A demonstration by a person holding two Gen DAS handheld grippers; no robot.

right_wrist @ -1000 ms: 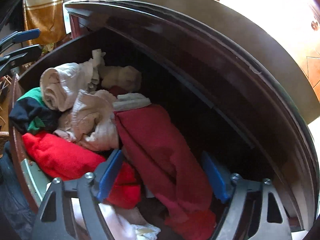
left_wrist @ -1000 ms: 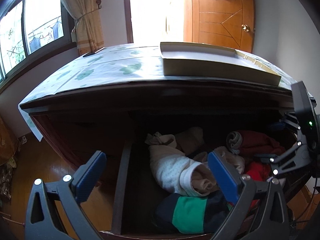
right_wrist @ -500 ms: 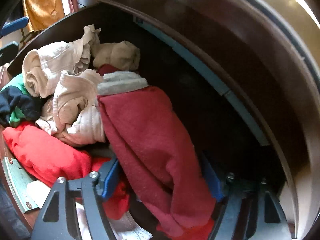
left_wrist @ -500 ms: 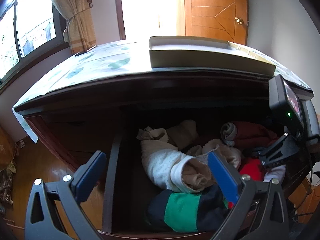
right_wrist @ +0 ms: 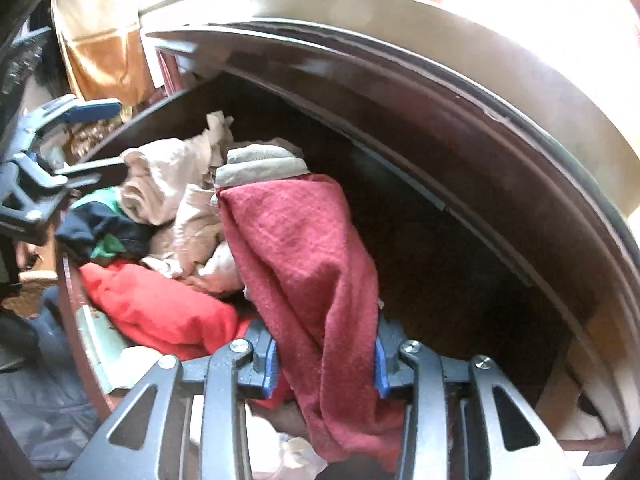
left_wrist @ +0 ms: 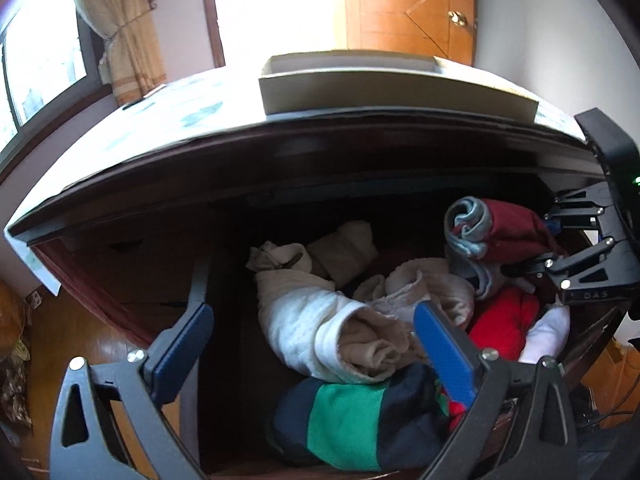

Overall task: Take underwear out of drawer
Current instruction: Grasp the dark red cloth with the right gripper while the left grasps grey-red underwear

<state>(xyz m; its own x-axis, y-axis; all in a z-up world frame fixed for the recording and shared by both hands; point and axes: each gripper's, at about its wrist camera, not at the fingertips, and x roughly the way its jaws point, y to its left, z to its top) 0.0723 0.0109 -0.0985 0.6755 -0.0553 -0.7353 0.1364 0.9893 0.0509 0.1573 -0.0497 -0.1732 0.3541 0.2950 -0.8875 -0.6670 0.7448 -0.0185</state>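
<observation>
- We see dark red underwear (right_wrist: 304,264) (fuzzy, grey waistband) draped lengthwise.
- Our right gripper (right_wrist: 324,364) is closing, pads pinching it.
- Our left gripper (left_wrist: 316,348) gapes wide, empty.

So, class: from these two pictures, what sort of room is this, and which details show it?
Most likely a bedroom in a home. An open wooden drawer is full of rolled underwear and clothes, a tied-back curtain hangs by a window, and a panelled wooden door stands behind.
</observation>
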